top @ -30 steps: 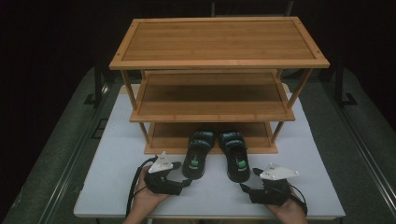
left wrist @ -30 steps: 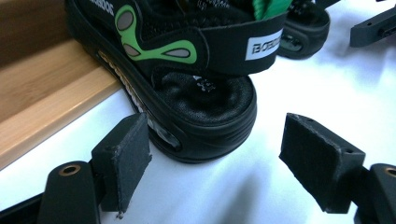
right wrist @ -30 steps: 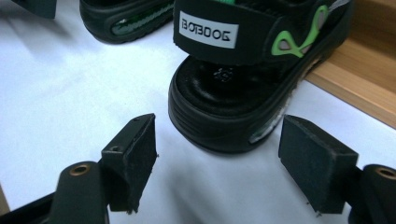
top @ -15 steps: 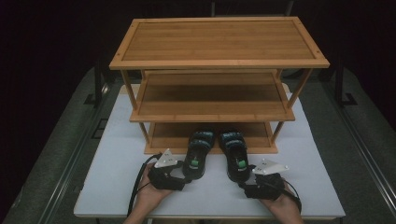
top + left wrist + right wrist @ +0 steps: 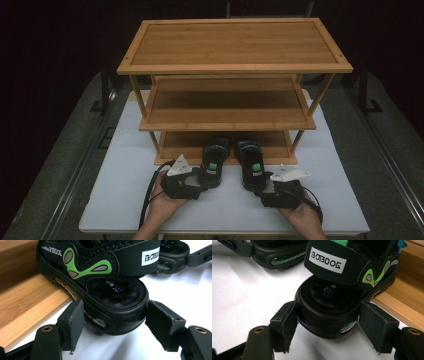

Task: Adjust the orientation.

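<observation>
Two black sandals with green markings: the left sandal [image 5: 214, 162] has its heel between the jaws of the left gripper [image 5: 197, 181], the right sandal [image 5: 251, 165] has its heel between the jaws of the right gripper [image 5: 267, 189]. Two grippers, each with two jaws. One wooden rack [image 5: 235, 65] beyond the jaws, with three shelves. One white worktop [image 5: 125, 170] beneath them. Two hands.

Three-tier bamboo rack [image 5: 235, 50] set beyond the tongs, white tabletop [image 5: 125, 170] spread under them, grey floor [image 5: 65, 150] seen at both sides, dark background behind.
</observation>
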`<action>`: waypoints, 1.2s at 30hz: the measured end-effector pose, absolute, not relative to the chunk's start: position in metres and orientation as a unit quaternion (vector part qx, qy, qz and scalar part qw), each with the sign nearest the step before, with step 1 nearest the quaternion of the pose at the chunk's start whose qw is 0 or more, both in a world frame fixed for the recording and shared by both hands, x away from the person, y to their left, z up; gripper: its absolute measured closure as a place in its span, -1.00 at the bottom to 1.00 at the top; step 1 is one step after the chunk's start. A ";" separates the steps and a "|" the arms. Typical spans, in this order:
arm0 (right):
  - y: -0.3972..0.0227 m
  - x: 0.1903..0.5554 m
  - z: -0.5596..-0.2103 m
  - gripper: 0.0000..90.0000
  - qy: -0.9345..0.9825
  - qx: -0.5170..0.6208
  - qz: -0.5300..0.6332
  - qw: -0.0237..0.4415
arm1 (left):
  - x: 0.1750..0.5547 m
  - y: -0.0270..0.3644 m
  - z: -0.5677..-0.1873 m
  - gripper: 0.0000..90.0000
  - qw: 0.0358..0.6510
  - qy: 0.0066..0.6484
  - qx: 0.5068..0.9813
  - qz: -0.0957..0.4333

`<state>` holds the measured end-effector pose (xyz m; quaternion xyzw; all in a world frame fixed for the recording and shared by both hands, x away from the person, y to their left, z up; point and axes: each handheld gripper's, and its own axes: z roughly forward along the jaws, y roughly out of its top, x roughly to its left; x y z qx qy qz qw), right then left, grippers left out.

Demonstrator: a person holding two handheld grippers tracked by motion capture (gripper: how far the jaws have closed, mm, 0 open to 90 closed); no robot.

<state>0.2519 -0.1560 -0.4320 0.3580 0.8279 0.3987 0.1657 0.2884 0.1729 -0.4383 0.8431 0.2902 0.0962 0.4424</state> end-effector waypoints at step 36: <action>-0.129 0.284 -0.429 -0.29 0.815 0.370 0.403 0.190 | 0.314 0.140 -0.434 -0.26 0.466 0.310 0.822 0.103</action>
